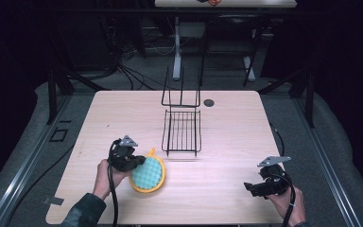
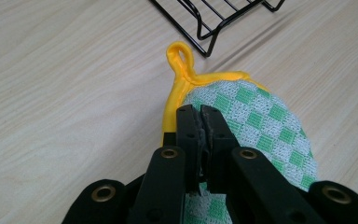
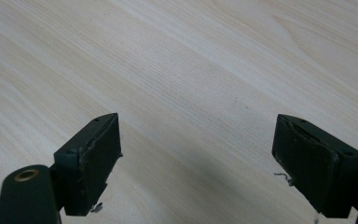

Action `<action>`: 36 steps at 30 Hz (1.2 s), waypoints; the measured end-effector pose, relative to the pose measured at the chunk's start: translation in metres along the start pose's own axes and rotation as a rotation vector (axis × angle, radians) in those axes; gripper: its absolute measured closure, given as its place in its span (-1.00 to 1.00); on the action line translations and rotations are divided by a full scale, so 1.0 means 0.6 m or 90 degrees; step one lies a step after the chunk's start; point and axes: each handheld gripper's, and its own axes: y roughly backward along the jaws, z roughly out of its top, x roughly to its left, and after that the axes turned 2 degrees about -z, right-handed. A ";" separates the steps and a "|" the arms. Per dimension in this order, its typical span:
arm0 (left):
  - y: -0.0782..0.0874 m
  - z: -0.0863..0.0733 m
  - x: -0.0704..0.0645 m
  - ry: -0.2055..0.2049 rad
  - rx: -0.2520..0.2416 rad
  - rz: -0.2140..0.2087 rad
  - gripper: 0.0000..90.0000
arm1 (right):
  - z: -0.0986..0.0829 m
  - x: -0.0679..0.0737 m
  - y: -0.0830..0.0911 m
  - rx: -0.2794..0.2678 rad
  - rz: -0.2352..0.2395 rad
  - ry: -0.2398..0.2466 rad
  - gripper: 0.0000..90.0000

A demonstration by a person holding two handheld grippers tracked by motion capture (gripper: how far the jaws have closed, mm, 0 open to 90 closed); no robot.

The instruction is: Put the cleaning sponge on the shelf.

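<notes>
The pot holder [image 1: 148, 173], a round green-checked pad with a yellow rim and hanging loop [image 2: 179, 53], lies on the table [image 1: 227, 156] toward its near left, at about 7 o'clock from the wire rack [image 1: 182, 131] and just clear of the rack's near left corner. The left gripper [image 2: 200, 112] has its jaws pressed together on the pad's edge just below the loop (whether the pad is already lifted off the wood I cannot tell). So the grasp looks done; moving the pad to the rack, likely the aim, is still ahead. The right gripper [image 1: 250, 187] waits well apart at 4 o'clock from the rack, jaws wide apart over bare wood.
</notes>
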 end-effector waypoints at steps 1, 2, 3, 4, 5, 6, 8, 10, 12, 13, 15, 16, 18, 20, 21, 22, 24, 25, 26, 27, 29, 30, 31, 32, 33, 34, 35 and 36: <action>0.001 0.000 0.000 0.000 -0.003 0.000 0.93 | 0.000 0.000 0.000 0.001 0.000 0.001 -0.67; 0.001 0.000 0.000 0.000 -0.003 0.000 0.93 | 0.000 0.000 -0.001 0.001 0.001 0.000 -0.67; 0.004 0.000 -0.002 -0.001 -0.003 -0.001 0.93 | 0.000 0.000 -0.001 0.001 0.000 0.003 -0.67; 0.005 0.000 -0.002 -0.003 -0.003 -0.001 0.93 | 0.000 0.000 -0.002 0.001 0.000 0.004 -0.67; 0.006 0.001 -0.003 -0.003 -0.004 -0.002 0.93 | 0.001 0.001 -0.002 0.001 0.000 0.004 -0.67; 0.007 0.001 -0.003 -0.004 -0.003 -0.001 0.93 | 0.001 0.001 -0.002 0.000 0.000 0.004 -0.67; 0.009 0.002 -0.003 -0.003 -0.005 -0.003 0.93 | 0.000 0.001 -0.001 -0.001 -0.001 0.004 -0.67; 0.012 0.003 -0.004 -0.002 -0.006 -0.004 0.93 | 0.000 0.000 -0.001 0.000 -0.003 0.005 -0.67; 0.016 0.005 -0.005 -0.007 -0.008 -0.004 0.93 | -0.001 -0.002 -0.002 0.001 -0.004 0.006 -0.67; 0.018 0.006 -0.005 -0.007 -0.011 -0.003 0.93 | -0.001 -0.002 -0.003 0.001 -0.003 0.006 -0.67; 0.022 0.007 -0.005 -0.005 -0.013 -0.003 0.93 | -0.001 -0.002 -0.002 0.000 -0.005 0.007 -0.67; 0.023 0.007 -0.004 -0.006 -0.015 -0.005 0.93 | -0.001 -0.001 -0.001 0.000 -0.005 0.005 -0.67; 0.025 0.008 -0.004 -0.006 -0.015 -0.006 0.93 | 0.000 0.000 0.000 -0.004 -0.003 0.003 -0.67; 0.026 0.008 -0.003 -0.007 -0.015 -0.007 0.93 | 0.000 0.000 0.000 -0.004 -0.006 0.004 -0.67; 0.029 0.010 -0.003 -0.006 -0.017 -0.008 0.93 | 0.000 0.000 -0.001 -0.002 -0.005 0.005 -0.67; 0.029 0.010 -0.003 -0.006 -0.017 -0.008 0.94 | 0.000 0.000 -0.001 -0.002 -0.005 0.005 -0.67; 0.032 0.013 -0.003 -0.008 -0.019 -0.011 0.94 | -0.001 -0.001 -0.003 0.001 -0.004 0.007 -0.67; 0.034 0.014 -0.004 -0.008 -0.023 -0.010 0.94 | -0.001 0.000 -0.003 0.001 -0.004 0.007 -0.67; 0.036 0.015 -0.004 -0.011 -0.022 -0.012 0.94 | -0.001 0.000 -0.002 0.002 -0.002 0.007 -0.67; 0.037 0.016 -0.004 -0.010 -0.024 -0.012 0.94 | -0.001 0.001 -0.002 0.000 -0.001 0.009 -0.67; 0.041 0.018 -0.003 -0.009 -0.029 -0.013 0.94 | 0.000 0.001 -0.002 -0.002 -0.004 0.012 -0.66; 0.044 0.019 -0.002 -0.008 -0.029 -0.015 0.94 | 0.001 0.000 -0.002 -0.001 -0.005 0.017 -0.66; 0.046 0.020 -0.002 -0.008 -0.032 -0.015 0.94 | 0.000 0.002 -0.003 0.000 -0.003 0.010 -0.66; 0.048 0.021 -0.001 -0.010 -0.035 -0.013 0.94 | 0.000 0.002 -0.004 0.001 -0.001 0.008 -0.66; 0.050 0.023 0.000 -0.010 -0.036 -0.015 0.94 | -0.001 0.001 -0.005 0.002 -0.002 0.009 -0.66; 0.052 0.024 0.001 -0.009 -0.038 -0.015 0.94 | -0.001 0.001 -0.005 0.003 -0.002 0.009 -0.66; 0.054 0.025 0.002 -0.011 -0.040 -0.014 0.94 | -0.001 0.001 -0.005 0.002 -0.002 0.008 -0.66; 0.056 0.026 0.002 -0.007 -0.042 -0.015 0.94 | -0.001 0.001 -0.005 0.001 0.000 0.006 -0.66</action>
